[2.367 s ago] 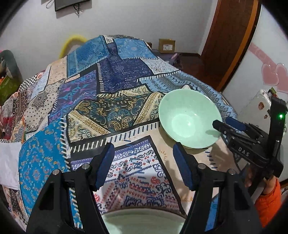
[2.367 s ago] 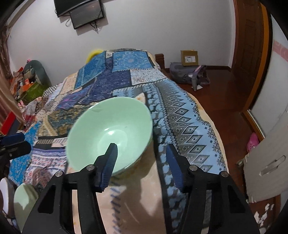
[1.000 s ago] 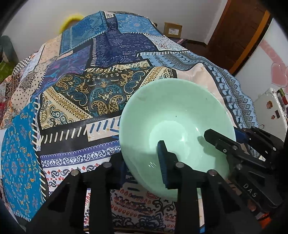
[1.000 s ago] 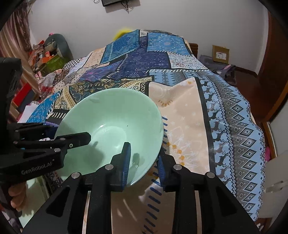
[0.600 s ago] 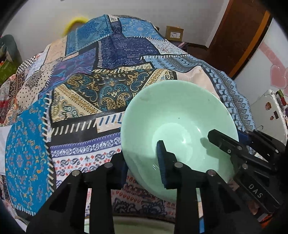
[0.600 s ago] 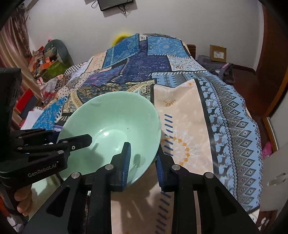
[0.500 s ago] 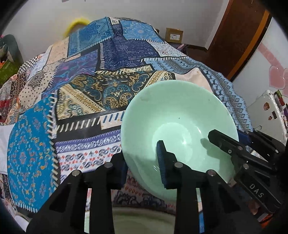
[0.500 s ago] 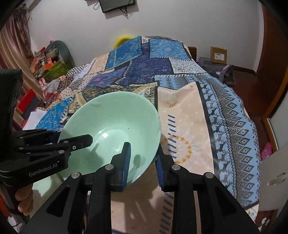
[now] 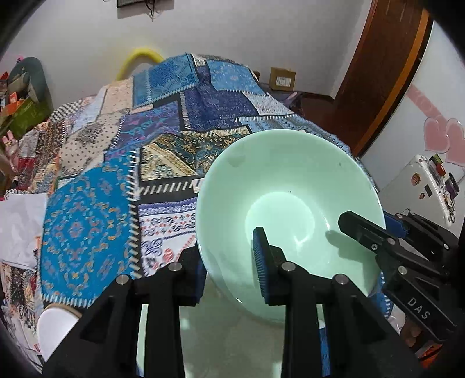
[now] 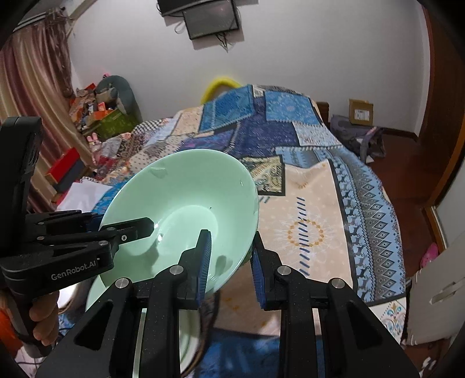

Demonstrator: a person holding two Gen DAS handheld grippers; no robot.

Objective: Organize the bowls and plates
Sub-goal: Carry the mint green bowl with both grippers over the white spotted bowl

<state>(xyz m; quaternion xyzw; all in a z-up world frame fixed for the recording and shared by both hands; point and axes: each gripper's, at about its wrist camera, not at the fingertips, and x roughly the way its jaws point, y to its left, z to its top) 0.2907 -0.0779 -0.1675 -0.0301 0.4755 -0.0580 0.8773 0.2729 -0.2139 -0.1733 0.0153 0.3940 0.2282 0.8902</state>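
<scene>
While both grippers are clamped onto it, the mint green bowl (image 9: 287, 180) hangs tilted in the air above the patchwork bedspread (image 9: 180, 116), not touching the fabric at all. The left gripper (image 9: 229, 261) pinches the near rim, one blue pad inside the bowl and the other behind the wall, jaws nearly closed with just the ceramic between them. The right gripper (image 10: 229, 258) does the same thing on the opposite side of the rim, again squeezed almost shut on the bowl wall. So it's a two-handed carry, each claw biting its own edge.

Right underneath, close to the person, sits a second pale green dish (image 9: 232, 343); only part of it shows between the gripper arms, so I can't tell if it's a plate or another bowl. A hand (image 10: 43, 319) wraps the left gripper's handle.

Around the room: a wall-mounted screen (image 10: 212, 20), a cardboard box (image 10: 360, 114) on the floor by the wooden door (image 9: 383, 72), and a yellow curved thing (image 9: 139, 58) behind the bed.
</scene>
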